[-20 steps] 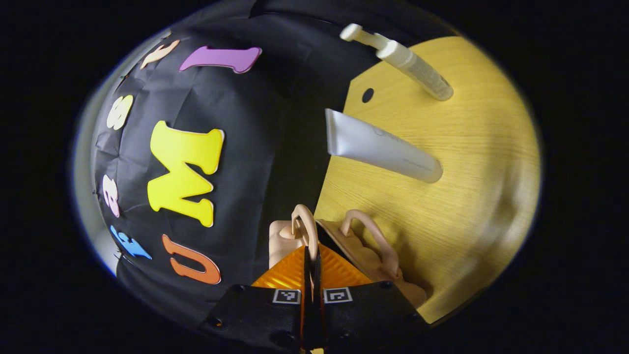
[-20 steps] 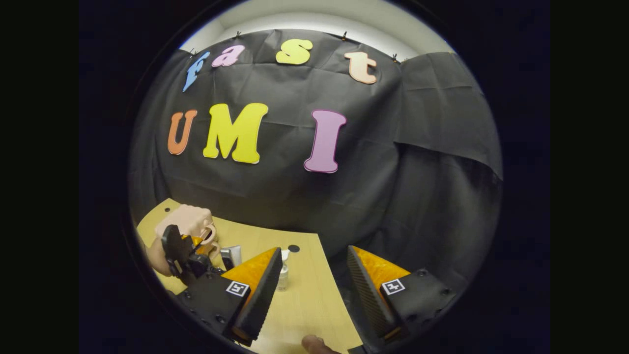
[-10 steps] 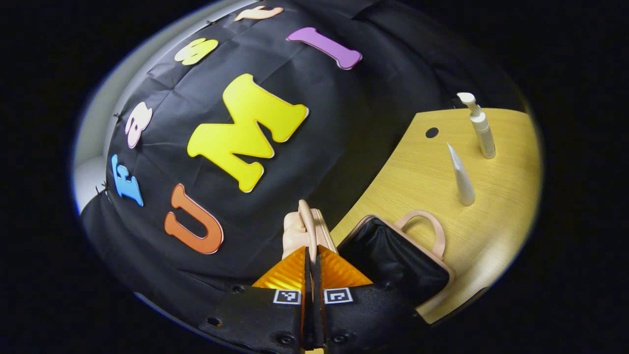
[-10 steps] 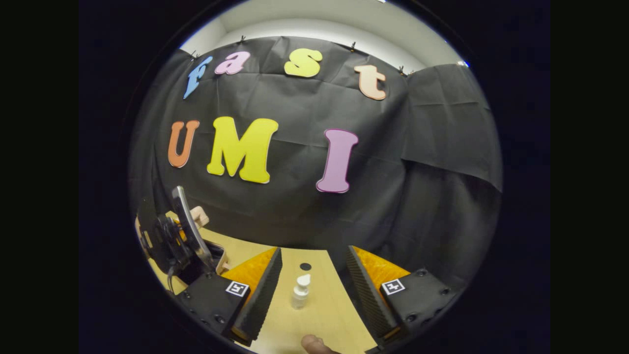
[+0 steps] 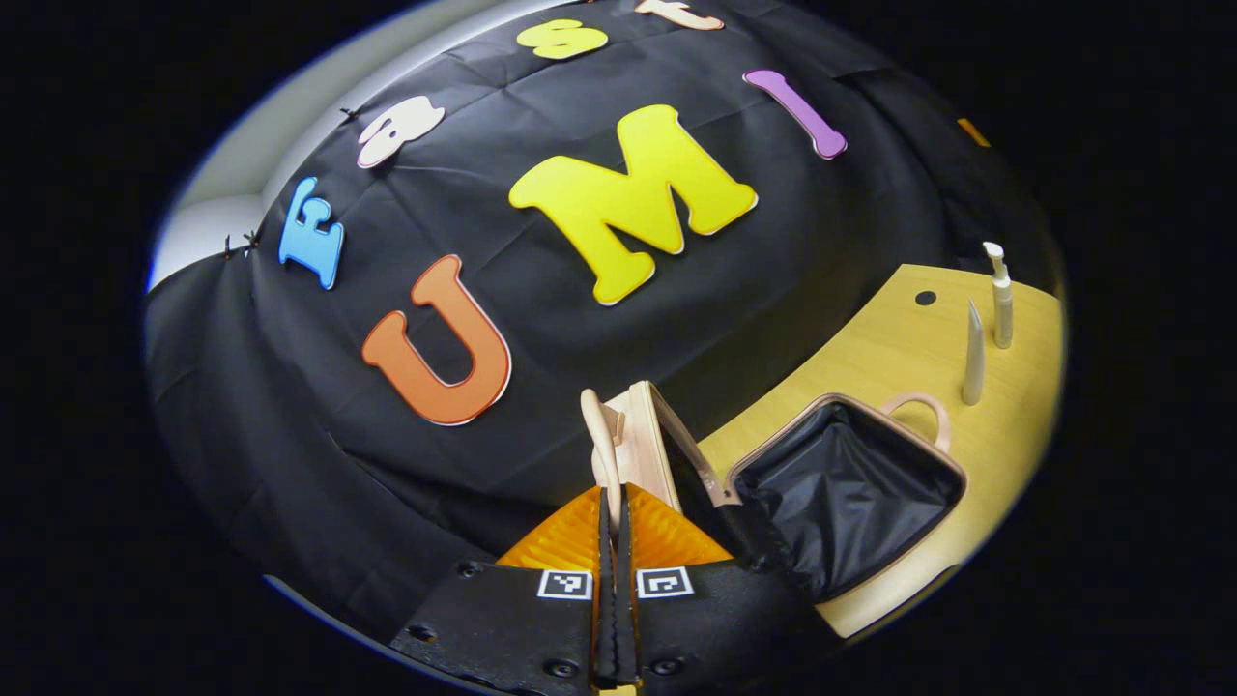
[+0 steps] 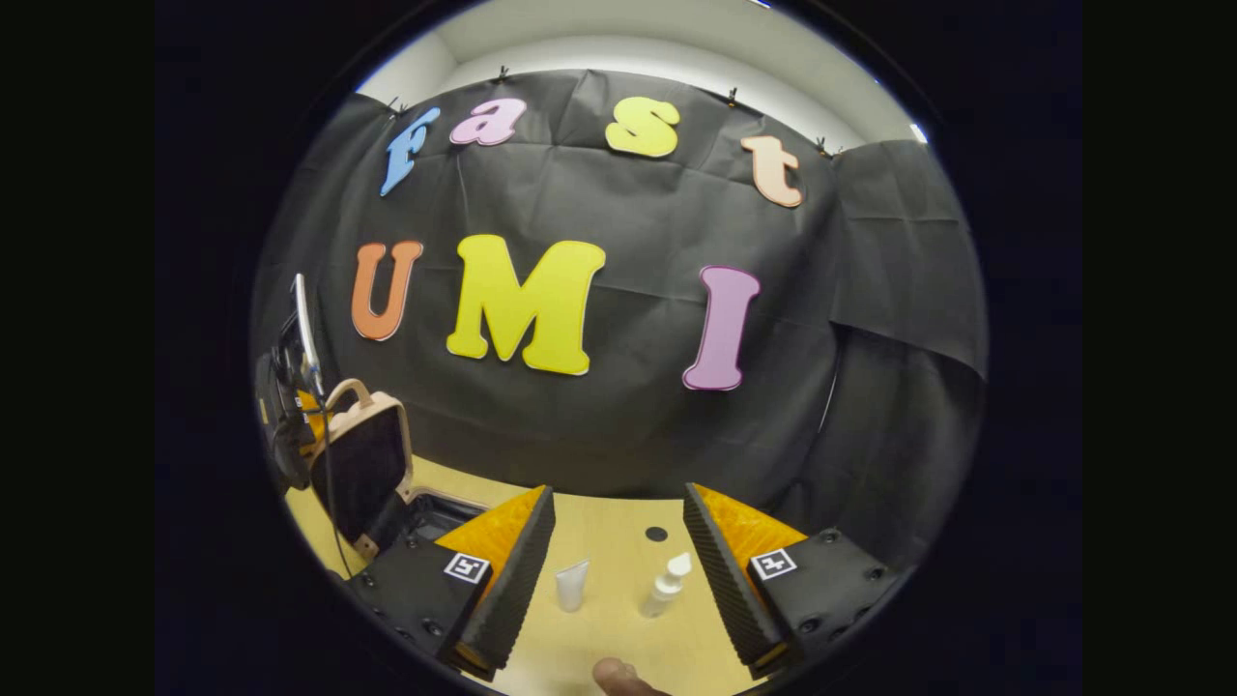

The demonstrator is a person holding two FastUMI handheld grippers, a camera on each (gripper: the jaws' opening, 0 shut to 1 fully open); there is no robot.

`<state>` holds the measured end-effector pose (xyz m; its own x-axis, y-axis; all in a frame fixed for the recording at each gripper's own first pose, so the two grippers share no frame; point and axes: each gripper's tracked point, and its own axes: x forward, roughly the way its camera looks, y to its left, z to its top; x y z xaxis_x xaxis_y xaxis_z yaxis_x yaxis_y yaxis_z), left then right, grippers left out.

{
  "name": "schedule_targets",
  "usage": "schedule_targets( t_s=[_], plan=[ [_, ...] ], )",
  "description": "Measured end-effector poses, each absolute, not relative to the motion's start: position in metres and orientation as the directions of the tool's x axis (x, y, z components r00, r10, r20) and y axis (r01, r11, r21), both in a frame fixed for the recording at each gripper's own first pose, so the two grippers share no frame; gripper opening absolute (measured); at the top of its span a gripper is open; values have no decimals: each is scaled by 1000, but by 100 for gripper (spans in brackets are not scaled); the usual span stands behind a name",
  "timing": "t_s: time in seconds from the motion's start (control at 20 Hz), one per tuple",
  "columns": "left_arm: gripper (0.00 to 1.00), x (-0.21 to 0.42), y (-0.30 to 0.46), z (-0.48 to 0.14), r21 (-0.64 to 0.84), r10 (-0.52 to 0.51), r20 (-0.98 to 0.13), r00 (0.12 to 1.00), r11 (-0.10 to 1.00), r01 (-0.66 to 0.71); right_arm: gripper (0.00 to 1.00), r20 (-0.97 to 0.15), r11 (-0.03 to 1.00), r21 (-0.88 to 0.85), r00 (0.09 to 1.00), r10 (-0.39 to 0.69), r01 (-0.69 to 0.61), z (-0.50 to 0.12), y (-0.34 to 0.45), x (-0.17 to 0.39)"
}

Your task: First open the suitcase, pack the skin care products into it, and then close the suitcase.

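Wooden table (image 6: pixel 599 638): suitcase (image 5: pixel 850 493) open, lid handle (image 5: pixel 601 449) pinched by left gripper (image 5: pixel 613 522); tube (image 6: pixel 571 585) and pump bottle (image 6: pixel 665 586) unpacked, lower centre, between right gripper's (image 6: pixel 618 570) spread fingers.

wood-grain table (image 5: pixel 875 358), glossy black suitcase lining (image 5: pixel 846 493)

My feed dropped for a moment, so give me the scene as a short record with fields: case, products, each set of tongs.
case: open on the table, lid raised, dark lining showing, nothing seen inside
lid handle: pinched between the left tongs
tube: upright on the table, outside the case
pump bottle: upright beside the tube, outside the case
right tongs: open, holding nothing, pointed toward the tube and pump bottle
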<state>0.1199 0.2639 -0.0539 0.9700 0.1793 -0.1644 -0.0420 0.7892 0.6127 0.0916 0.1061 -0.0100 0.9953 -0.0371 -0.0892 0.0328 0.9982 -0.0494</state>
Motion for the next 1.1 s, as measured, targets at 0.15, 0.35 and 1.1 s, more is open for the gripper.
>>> schedule_targets(
  t_s=[0.15,0.35,1.1],
  plan=[
    [3,120,317,-72,581,175,-189,966,813,-33,79,-89,998,-56,995,-48,43,-6,129,94],
    [3,129,376,-99,463,133,-225,965,886,-14,78,-90,996,-83,995,-45,38,-8,158,89],
    [4,145,470,-272,-167,21,-443,896,980,-106,78,-190,988,-154,981,-34,4,-41,205,79]
  ],
)
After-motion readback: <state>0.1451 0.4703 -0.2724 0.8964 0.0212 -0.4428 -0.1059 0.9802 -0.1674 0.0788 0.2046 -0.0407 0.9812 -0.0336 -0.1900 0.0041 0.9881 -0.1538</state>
